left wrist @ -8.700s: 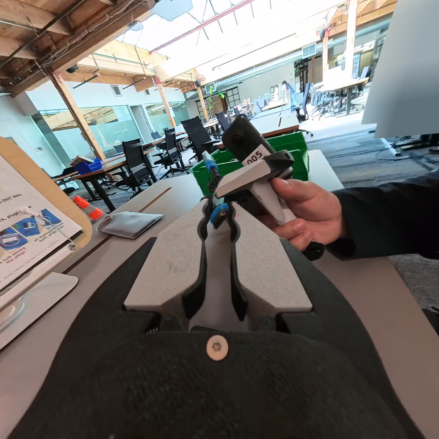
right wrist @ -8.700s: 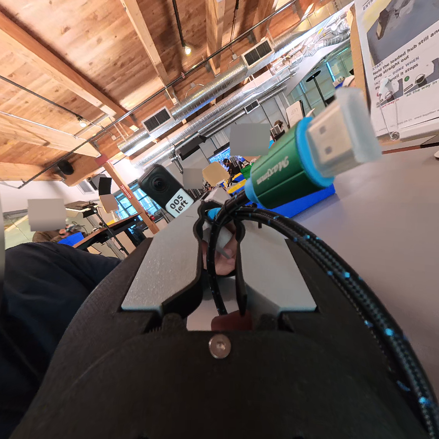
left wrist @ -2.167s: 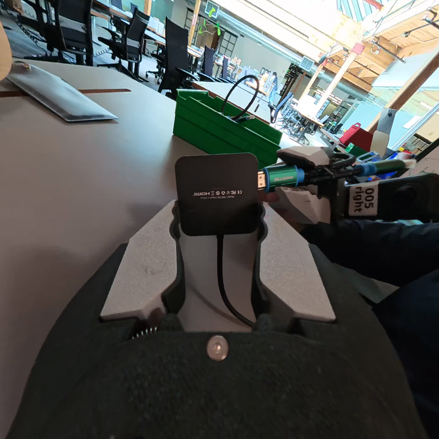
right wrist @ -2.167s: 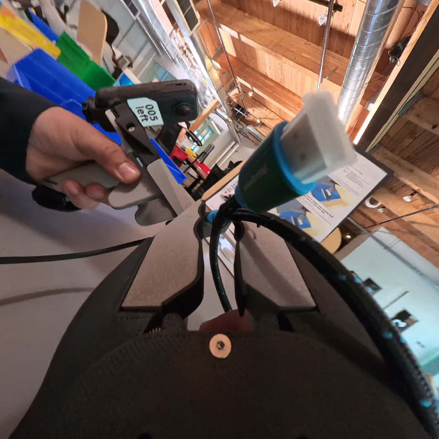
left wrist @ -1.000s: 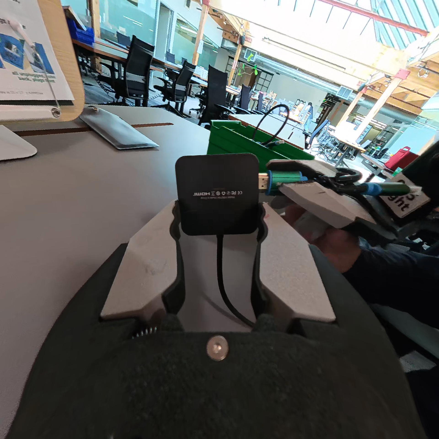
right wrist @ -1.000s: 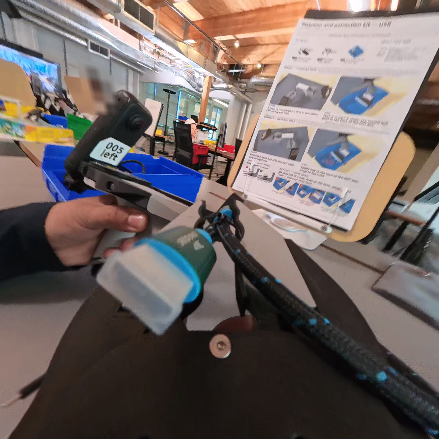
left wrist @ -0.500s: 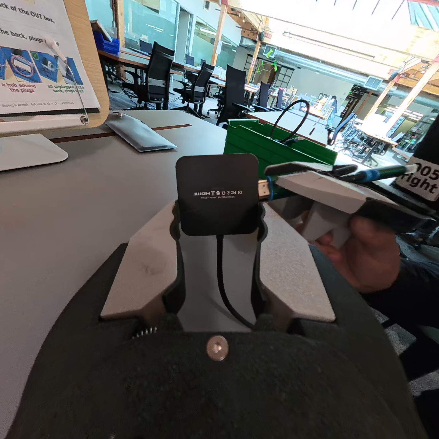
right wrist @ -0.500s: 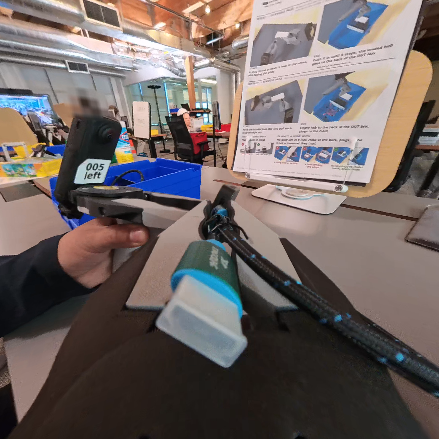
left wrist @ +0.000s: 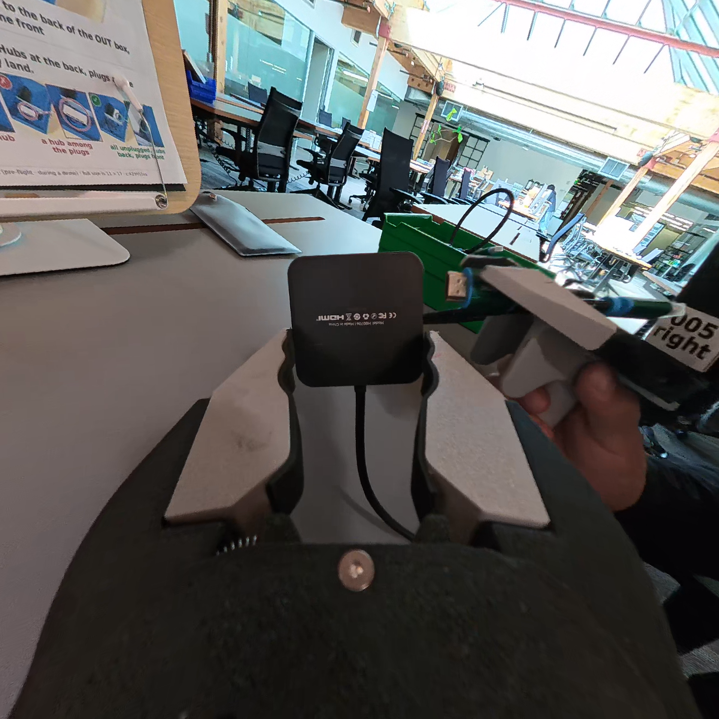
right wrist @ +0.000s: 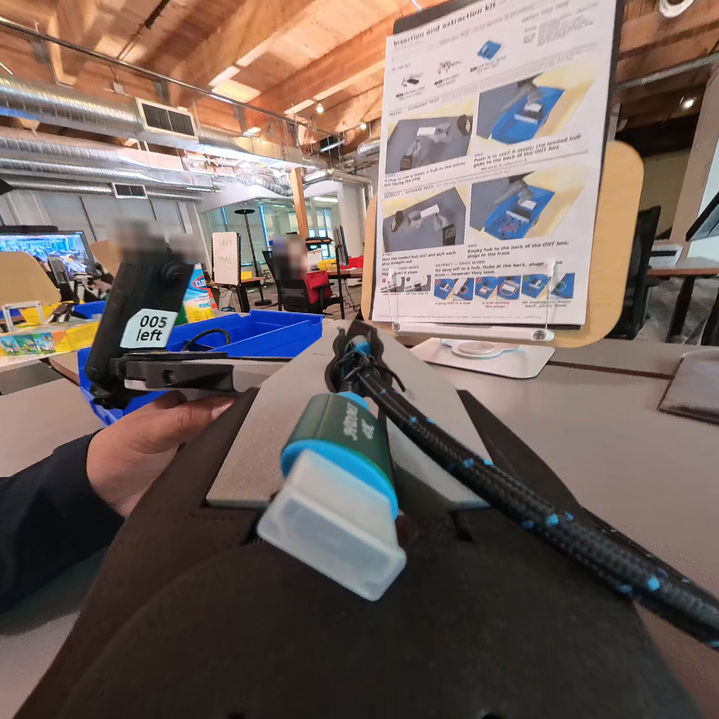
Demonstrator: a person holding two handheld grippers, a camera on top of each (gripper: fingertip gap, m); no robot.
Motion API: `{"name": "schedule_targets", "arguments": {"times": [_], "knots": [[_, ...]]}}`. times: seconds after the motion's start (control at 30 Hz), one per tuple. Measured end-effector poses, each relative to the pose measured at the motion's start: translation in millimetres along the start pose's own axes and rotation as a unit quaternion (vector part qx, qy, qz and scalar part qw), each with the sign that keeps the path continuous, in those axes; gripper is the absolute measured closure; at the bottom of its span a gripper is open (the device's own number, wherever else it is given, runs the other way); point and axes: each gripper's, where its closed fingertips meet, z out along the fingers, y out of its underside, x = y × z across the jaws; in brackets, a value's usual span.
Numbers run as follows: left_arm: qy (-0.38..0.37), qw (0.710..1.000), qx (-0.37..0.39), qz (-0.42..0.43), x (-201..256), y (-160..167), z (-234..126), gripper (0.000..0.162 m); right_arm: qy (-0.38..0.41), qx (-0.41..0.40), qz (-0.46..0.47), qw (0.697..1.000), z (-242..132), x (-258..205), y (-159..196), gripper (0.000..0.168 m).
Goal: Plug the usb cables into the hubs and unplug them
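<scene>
My left gripper [left wrist: 356, 344] is shut on a black square hub [left wrist: 356, 295], held upright above the grey table [left wrist: 116, 350]; the hub's thin black cable [left wrist: 363, 459] hangs down between the fingers. My right gripper [left wrist: 472, 282] comes in from the right, shut on a green plug whose metal connector [left wrist: 455, 287] sits a small gap off the hub's right side. In the right wrist view my right gripper [right wrist: 352, 350] clamps the plug's braided black-and-blue cable [right wrist: 505, 494]. The cable's other green plug [right wrist: 342, 467], with a clear cap, lies on the gripper body. The left gripper [right wrist: 175, 375] shows at left.
An instruction sheet on a wooden stand [left wrist: 78, 97] [right wrist: 494, 175] stands at the table's back. A green bin [left wrist: 420, 249] with a cable sits behind the hub. A blue bin [right wrist: 253, 334] lies behind the left gripper. A grey pouch [left wrist: 241, 229] lies on the table.
Half a second ago the green plug's connector was in the hub's right side. Now it is out, and the right gripper has drawn away to the right. The hub stays gripped.
</scene>
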Motion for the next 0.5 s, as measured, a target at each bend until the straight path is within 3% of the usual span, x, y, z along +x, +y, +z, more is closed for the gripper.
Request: {"name": "schedule_targets", "arguments": {"times": [0.2, 0.5], "knots": [[-0.009, 1.0, 0.001, 0.02, 2.1, -1.8, -0.9, 0.098, -0.003, -0.007, 0.037, 0.999, 6.3, 0.2, 8.3, 0.158], [-0.027, 0.998, -0.002, 0.051, 2.3, -3.8, -3.2, 0.098, -0.009, 0.0, -0.004, 1.0, 7.8, -6.3, 5.6, 0.158]]}}
